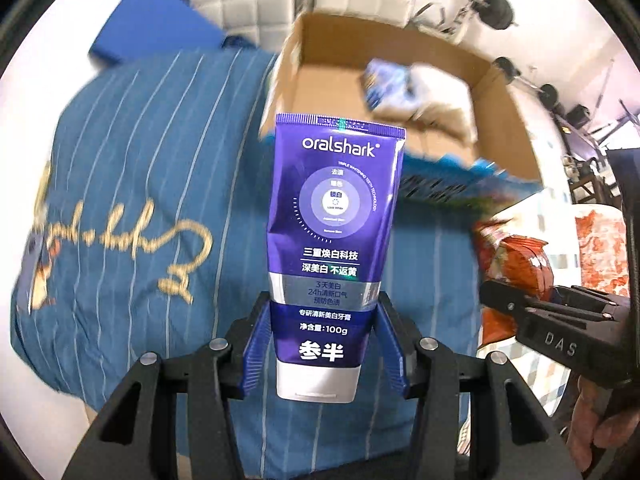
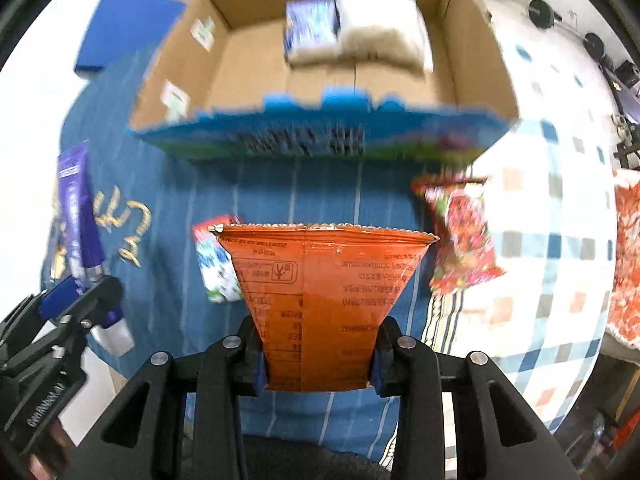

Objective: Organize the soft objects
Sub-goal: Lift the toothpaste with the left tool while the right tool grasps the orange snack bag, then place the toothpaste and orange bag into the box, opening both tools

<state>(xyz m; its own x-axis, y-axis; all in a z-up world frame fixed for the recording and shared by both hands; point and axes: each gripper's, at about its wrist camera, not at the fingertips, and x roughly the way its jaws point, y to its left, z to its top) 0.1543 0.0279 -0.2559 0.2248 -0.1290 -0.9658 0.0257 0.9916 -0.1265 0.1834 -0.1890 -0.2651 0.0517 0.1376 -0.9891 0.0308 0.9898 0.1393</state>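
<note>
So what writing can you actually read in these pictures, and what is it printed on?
On the purple toothpaste tube held in the left tool:
"oralshark"
"三重焕白科技"
"深美白 不返黄"
"净含量:100g"
"参半"
On the right tool: "DAS"
Orange snack bag in the right tool: print seen upside down, too small to read.
Cardboard box front: blurred, unreadable.
Blue cloth: gold cursive, illegible.

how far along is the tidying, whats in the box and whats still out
Done: a white bag and a blue-white pack lie in the cardboard box. In hand: left gripper clamps the toothpaste tube; right gripper clamps the orange packet. Left: a red snack bag and small pack outside.
</note>
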